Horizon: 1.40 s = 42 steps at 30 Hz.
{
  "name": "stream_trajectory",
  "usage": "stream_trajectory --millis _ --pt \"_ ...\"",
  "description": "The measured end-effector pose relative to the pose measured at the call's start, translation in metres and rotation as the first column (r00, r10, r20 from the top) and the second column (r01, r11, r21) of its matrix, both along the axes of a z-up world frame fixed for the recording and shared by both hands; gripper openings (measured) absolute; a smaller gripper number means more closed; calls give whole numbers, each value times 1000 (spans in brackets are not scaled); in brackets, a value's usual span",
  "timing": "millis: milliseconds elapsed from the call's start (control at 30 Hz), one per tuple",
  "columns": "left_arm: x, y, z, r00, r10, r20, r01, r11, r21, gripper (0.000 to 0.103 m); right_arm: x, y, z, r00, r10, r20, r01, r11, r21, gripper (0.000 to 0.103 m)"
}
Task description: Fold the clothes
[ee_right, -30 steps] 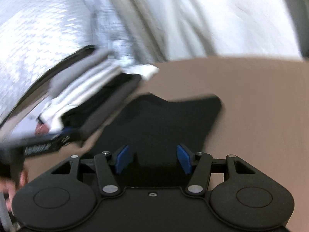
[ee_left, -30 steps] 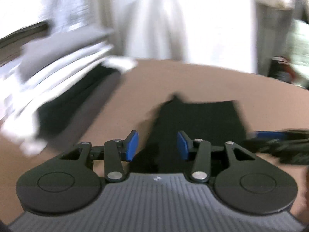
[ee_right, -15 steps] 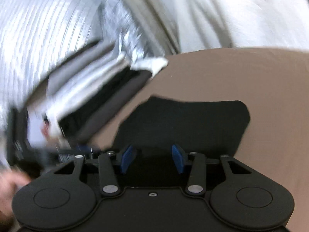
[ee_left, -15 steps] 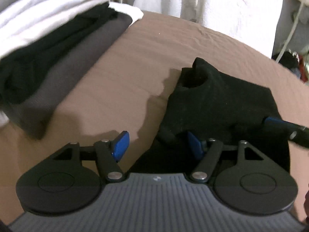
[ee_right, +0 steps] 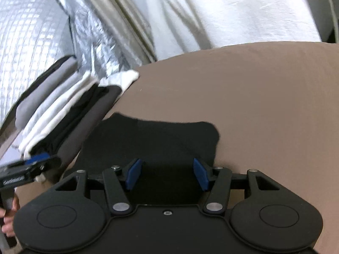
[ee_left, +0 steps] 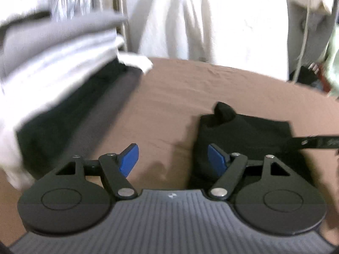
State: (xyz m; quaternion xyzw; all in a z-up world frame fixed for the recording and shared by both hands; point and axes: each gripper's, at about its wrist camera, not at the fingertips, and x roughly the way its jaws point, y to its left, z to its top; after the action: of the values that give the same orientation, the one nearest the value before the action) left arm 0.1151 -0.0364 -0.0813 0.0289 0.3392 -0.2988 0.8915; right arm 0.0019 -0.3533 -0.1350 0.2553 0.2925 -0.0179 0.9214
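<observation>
Brown sheet-covered bed [ee_right: 254, 89]: black garment [ee_right: 152, 139] folded flat, matte, soft-edged; left tool [ee_left: 172, 160] wide, right tool [ee_right: 166, 174] wide, both unloaded

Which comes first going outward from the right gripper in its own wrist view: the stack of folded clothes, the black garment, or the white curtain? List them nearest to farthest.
From the right gripper:
1. Black garment: directly under and ahead of the open jaws, on the brown sheet.
2. Stack of folded clothes: off to the left, beside the garment.
3. White curtain: beyond the bed's far edge, at the top.
</observation>
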Motion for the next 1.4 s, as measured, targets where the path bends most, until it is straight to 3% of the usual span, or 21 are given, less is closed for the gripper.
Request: stream_trajectory --millis 67,133,200,300,400,433,500,600,667,767,800,900,933,1000,1033,1100,1167,1267,1300,1333,1400 --pt "15 1 -19 979 -21 -204 15 999 -30 87 -6 0 -1 999 -29 -26 28 999 -22 61" --pt "24 -1 -43 930 6 -368 -8 1000 -4 90 -15 1 1 994 -88 -60 84 994 -67 78" --pt "30 6 -52 901 23 -434 -42 999 -32 93 -24 -1 2 989 -129 -71 124 990 -69 82" --pt "37 26 -48 863 41 -504 -108 989 -104 93 -39 -15 -6 993 -112 -47 118 980 162 82" --pt "34 43 -55 819 45 -572 -146 980 -132 93 -52 -24 -19 996 -83 -17 83 908 410 82" --pt "33 48 -55 811 44 -583 -151 979 -137 93 -56 -23 -23 998 -69 -11 66 881 469 82" --pt "30 56 -53 804 59 -592 -166 978 -129 93 -60 -11 -26 999 -39 -25 47 879 475 83" --pt "30 61 -49 805 60 -590 -181 972 -148 93 -62 14 -31 997 24 -70 9 897 442 83" --pt "30 63 -47 807 58 -588 -190 968 -165 93 -64 32 -38 993 86 -75 -42 885 464 83" --pt "30 66 -44 809 55 -585 -203 961 -190 93 -63 57 -55 972 235 -27 -168 766 621 83" --pt "30 67 -43 810 54 -584 -207 958 -198 93 -62 65 -59 970 241 -19 -174 754 633 83" --pt "30 70 -40 813 52 -580 -220 950 -223 90 -55 79 -60 979 203 -12 -155 781 605 81" --pt "30 71 -39 814 51 -579 -224 947 -231 90 -55 81 -58 983 181 -17 -134 786 604 71" --pt "30 73 -37 816 49 -576 -232 941 -248 90 -52 85 -52 987 159 -31 -109 794 598 37" --pt "25 73 -29 841 42 -539 -215 940 -263 90 -51 85 -47 988 151 -24 -107 793 599 19" --pt "9 71 -3 911 18 -412 -152 943 -296 90 -50 77 -34 991 129 35 -122 771 625 17" --pt "-8 70 22 961 -7 -276 -85 944 -320 93 -43 69 -16 990 121 78 -143 760 634 16" --pt "-37 65 41 981 -35 -189 -16 964 -265 93 -22 67 15 986 155 66 -165 806 569 16" --pt "-46 67 42 978 -29 -208 -30 962 -272 93 -15 67 24 985 166 53 -167 820 547 16" --pt "-53 75 36 959 -15 -284 -85 939 -335 93 -8 68 31 984 172 44 -169 829 532 16" --pt "-62 94 15 881 -32 -471 -233 839 -492 93 1 70 38 984 173 43 -169 831 529 16"
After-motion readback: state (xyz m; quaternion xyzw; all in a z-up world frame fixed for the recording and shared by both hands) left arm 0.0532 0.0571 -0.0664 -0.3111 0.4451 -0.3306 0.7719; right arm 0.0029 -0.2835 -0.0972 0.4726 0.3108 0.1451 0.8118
